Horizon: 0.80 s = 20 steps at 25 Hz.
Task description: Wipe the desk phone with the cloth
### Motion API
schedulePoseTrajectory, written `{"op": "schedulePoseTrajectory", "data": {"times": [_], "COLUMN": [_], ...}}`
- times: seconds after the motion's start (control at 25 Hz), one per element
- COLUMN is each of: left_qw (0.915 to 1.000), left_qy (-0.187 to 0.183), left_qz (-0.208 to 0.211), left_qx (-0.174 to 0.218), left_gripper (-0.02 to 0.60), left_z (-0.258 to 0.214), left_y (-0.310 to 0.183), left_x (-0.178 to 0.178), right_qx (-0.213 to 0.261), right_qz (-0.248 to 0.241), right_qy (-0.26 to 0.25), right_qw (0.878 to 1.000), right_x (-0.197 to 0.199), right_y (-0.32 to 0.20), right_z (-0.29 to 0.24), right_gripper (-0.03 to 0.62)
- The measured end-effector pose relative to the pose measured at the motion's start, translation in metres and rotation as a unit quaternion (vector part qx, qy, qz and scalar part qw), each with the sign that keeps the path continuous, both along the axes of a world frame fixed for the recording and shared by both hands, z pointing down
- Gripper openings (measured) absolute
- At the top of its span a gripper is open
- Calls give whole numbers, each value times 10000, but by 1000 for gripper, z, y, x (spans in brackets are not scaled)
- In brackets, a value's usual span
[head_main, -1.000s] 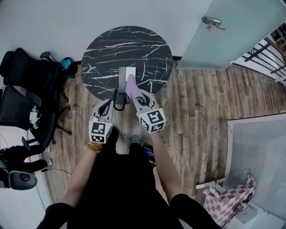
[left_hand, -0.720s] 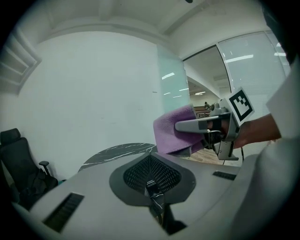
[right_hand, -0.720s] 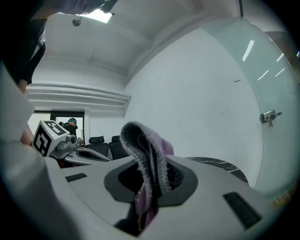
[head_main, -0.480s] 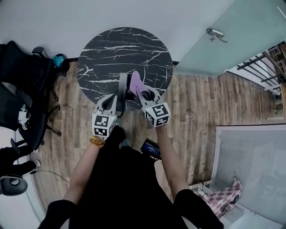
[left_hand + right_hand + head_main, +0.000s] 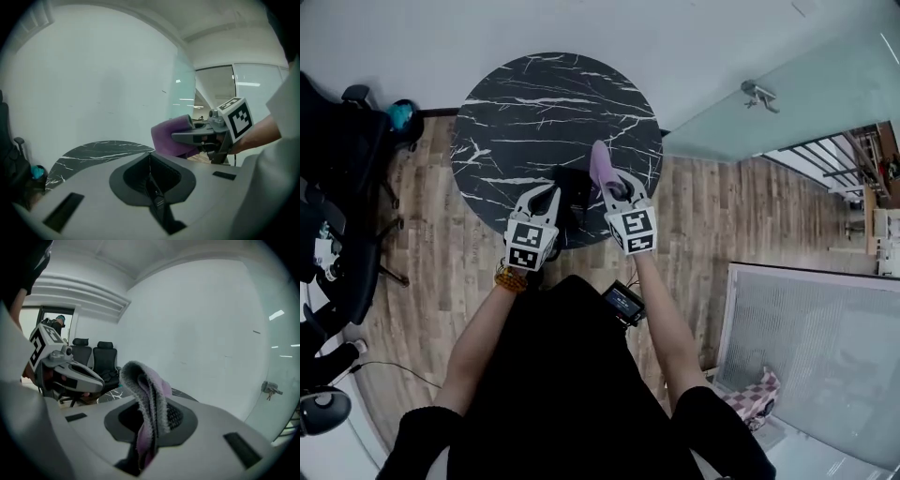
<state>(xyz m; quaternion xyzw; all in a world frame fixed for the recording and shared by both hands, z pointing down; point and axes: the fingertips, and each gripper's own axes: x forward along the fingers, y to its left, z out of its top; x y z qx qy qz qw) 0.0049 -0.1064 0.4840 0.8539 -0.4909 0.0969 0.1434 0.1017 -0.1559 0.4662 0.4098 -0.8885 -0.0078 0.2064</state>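
The desk phone shows only as a dark shape near the front edge of the round black marble table, between my two grippers. My right gripper is shut on the purple cloth, which sticks up past its jaws just right of the phone. The right gripper view has the cloth folded and standing between the jaws. My left gripper lies just left of the phone, jaws together; its own view shows a closed seam and no phone. The right gripper with the cloth is close by.
Black office chairs stand left of the table on the wood floor. A glass door with a handle is at the right. A small device hangs at the person's waist. A pink checkered item sits low right.
Both grippers have moved forward from the floor side to over the table's front edge, closing on the phone. The cloth stays in the right gripper. The head view has shifted.
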Motion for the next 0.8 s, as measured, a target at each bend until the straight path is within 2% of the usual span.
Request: {"op": "schedulePoseTrajectory", "data": {"times": [0.08,0.28,0.52,0.68,0.8], "left_qw": [9998,9989,9996,9993,9989], "left_qy": [117,-40,-41,-155,-244], "left_qz": [126,330,106,132,113], "left_qx": [-94,-323,-269,-302,-372], "left_gripper": [14,14,14,14,14], "left_z": [4,25,30,39,45], "left_y": [-9,-29,-59,-56,-49], "left_x": [-1,-6,-12,-13,-21], "right_qx": [-79,-294,-39,310,302], "right_qz": [-18,-221,-978,-927,-996], "right_qy": [129,338,1564,1992,2205], "right_qw": [9999,9988,9828,9751,9698], "right_x": [-8,-30,-45,-41,-44], "right_y": [-11,-24,-31,-36,-34], "right_z": [10,37,76,83,96], "right_gripper": [60,60,60,60,60]}}
